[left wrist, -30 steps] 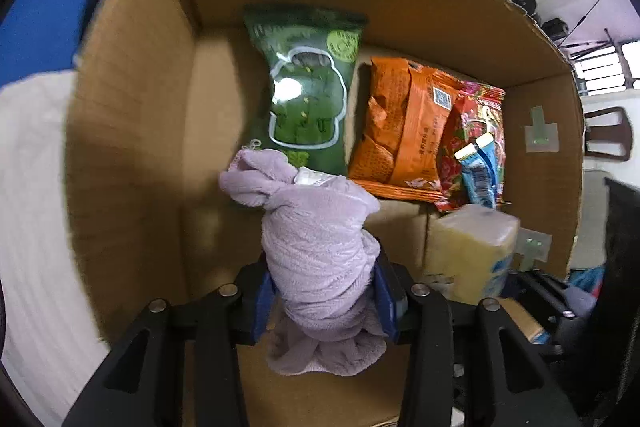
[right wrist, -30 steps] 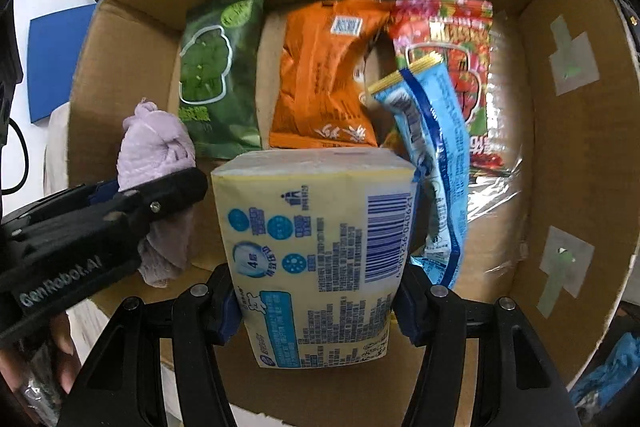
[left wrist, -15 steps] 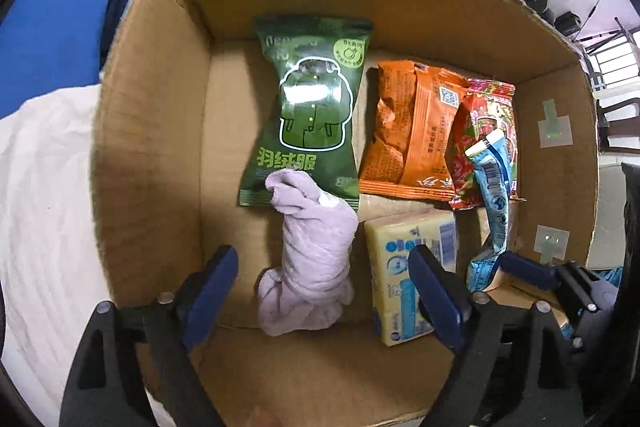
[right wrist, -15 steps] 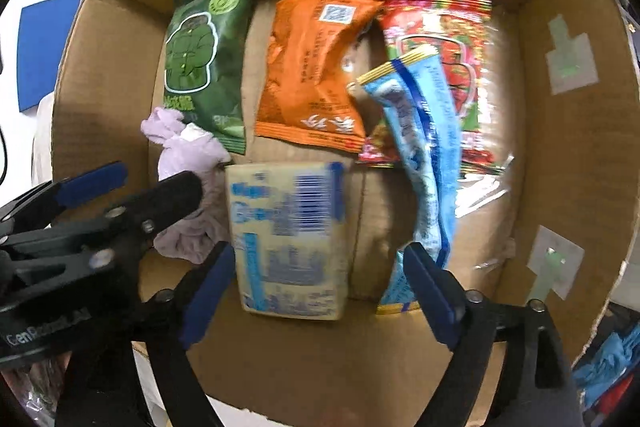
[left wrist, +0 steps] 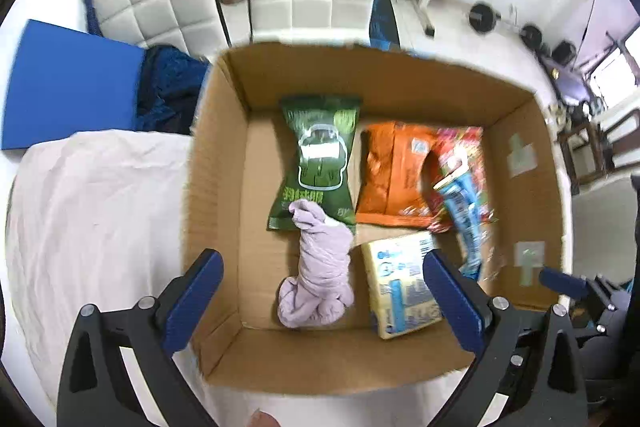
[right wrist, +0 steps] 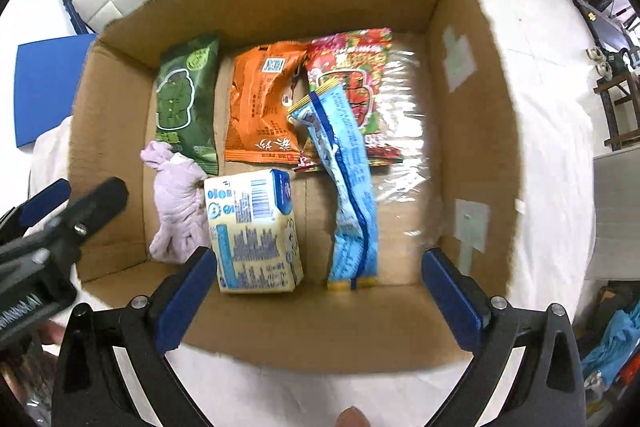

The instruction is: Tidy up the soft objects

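Left wrist view: left gripper (left wrist: 322,301) above near edge of cardboard box (left wrist: 216,155), pointing down into it, fingers spread wide, holding nothing. Lilac towel (left wrist: 320,271) lies on box floor between the fingers, its far end on green snack bag (left wrist: 318,159). Yellow tissue pack (left wrist: 402,285) just right of towel.

Right wrist view: right gripper (right wrist: 316,301) over near box wall, fingers wide apart, empty. Tissue pack (right wrist: 256,231) touching towel (right wrist: 176,211) on its left; blue wrapper (right wrist: 350,187) to its right. Orange bag (right wrist: 262,109) and red bag (right wrist: 356,79) lie at far side.
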A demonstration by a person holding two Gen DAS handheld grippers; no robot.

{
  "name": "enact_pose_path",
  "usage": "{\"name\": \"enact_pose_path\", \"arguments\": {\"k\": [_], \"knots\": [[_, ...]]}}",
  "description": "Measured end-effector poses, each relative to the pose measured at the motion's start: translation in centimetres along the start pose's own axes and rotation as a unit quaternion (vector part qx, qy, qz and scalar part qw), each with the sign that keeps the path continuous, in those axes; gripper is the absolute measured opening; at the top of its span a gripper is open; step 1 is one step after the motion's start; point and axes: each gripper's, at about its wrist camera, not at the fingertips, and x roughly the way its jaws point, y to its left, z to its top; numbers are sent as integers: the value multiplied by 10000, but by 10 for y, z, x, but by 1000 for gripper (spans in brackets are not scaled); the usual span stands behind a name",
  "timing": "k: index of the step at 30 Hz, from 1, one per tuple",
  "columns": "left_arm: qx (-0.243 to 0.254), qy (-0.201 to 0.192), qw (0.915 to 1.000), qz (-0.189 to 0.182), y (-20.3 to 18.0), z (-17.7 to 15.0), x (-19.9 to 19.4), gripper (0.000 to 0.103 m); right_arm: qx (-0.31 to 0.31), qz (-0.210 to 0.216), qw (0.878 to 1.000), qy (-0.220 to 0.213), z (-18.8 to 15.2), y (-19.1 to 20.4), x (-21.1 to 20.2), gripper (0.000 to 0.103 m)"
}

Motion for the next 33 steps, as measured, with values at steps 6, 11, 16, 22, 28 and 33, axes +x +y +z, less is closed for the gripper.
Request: {"name": "enact_pose_path", "arguments": {"k": [6,11,16,22,28,33], "knots": [[154,-554,9979,305,-15,-14,-78,102,75,63,9982,-588,-36,-16,-76,103],[407,-1036,9919,616,-34,-50,-156,102,-42,-20,9929,-1188,-79,-18,-146,103],[355,-1333,9899,328,-41,-86,-216,102,-179,-78,9860,-1653,-134,-13,-216,103],[365,-1419,9887,315,-51,-114,-253,102,-97,-136,9811,-1926,-186,-23,-278,103],[311,-1525,9877,117,-53,-131,-291,102,27,16,9807,-1955,-229,-36,-323,103],[272,-1639,9860,118,-56,-143,-307,102,55,56,9760,-2178,-263,-38,-366,103]]}}
